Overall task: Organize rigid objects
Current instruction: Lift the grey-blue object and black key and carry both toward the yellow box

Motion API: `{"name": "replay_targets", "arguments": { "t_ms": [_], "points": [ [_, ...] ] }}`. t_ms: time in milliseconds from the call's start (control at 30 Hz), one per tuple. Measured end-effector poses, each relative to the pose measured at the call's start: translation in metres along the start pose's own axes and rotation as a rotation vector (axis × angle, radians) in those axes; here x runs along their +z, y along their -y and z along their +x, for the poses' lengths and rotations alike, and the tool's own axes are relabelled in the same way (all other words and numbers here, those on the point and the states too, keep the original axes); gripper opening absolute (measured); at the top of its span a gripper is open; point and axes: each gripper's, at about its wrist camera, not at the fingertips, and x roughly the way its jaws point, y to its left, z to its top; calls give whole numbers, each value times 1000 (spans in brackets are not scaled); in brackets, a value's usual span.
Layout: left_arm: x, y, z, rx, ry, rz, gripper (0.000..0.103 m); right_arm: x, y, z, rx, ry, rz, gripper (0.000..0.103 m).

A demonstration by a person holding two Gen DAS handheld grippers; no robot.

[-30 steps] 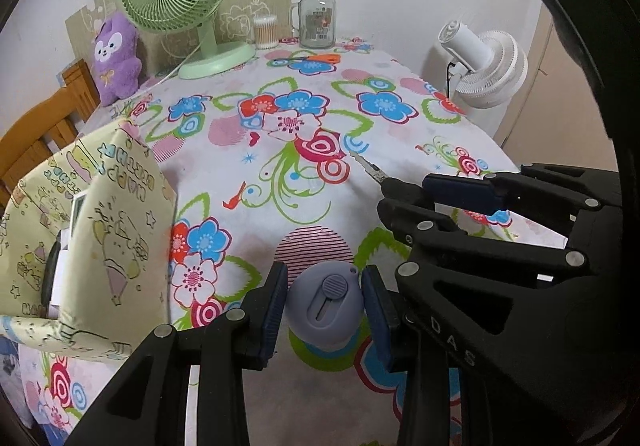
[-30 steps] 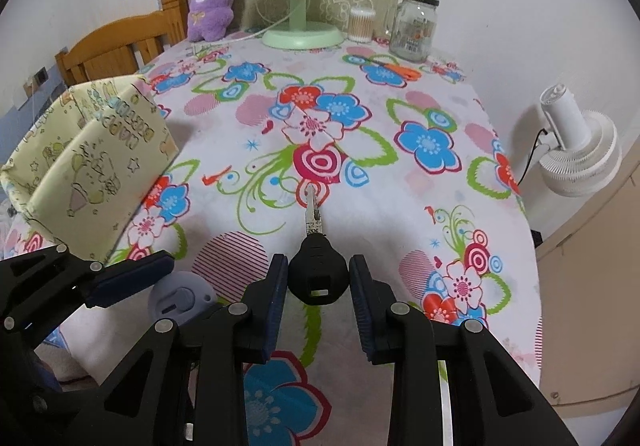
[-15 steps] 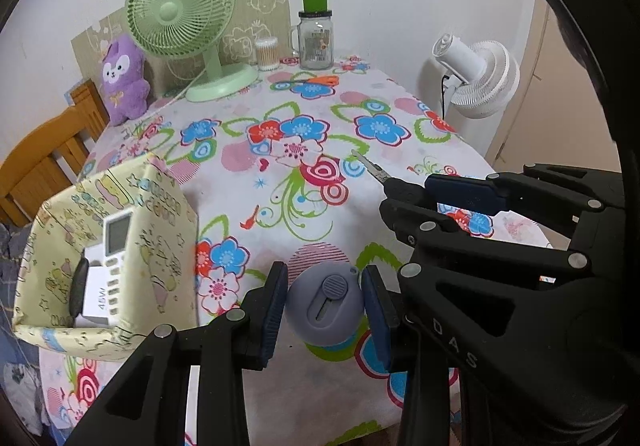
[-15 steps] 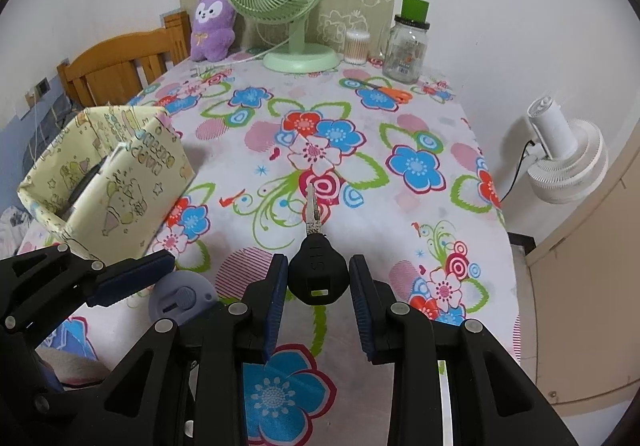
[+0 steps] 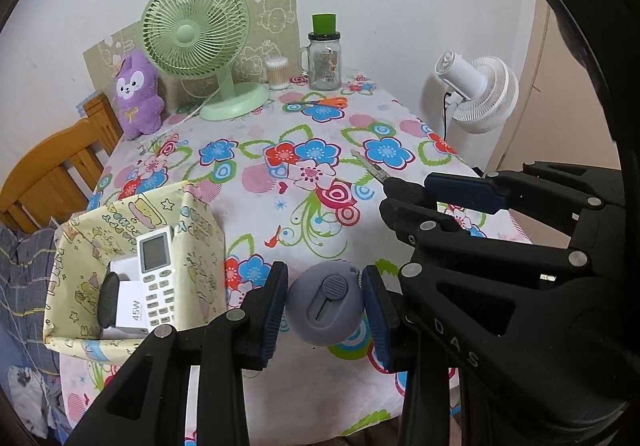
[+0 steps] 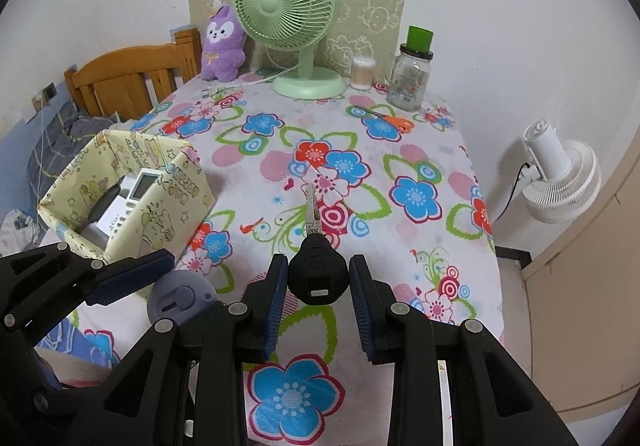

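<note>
Claws clenched — left claw on grey disc, right claw on key — above tablecloth near edge.

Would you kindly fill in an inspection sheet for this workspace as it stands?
Surface: table under a floral cloth.
Job's things: grey round gadget in the left gripper; black key in the right gripper; patterned box holding a remote, a white 45W box and a dark item.
Clutter: green fan, purple plush, jar, cotton swabs, scissors.
Grippers: both shut on their items.
Cables: fan cord; black lead at the white fan.
Surroundings: white fan, wooden chair, wall.
</note>
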Motion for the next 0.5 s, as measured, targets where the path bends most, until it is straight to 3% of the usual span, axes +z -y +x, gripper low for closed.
{"name": "replay_targets", "arguments": {
  "t_ms": [500],
  "points": [
    [5, -36, -15, 18, 8, -21, 39, 25, -33, -4, 23, 10, -37, 34]
  ]
}}
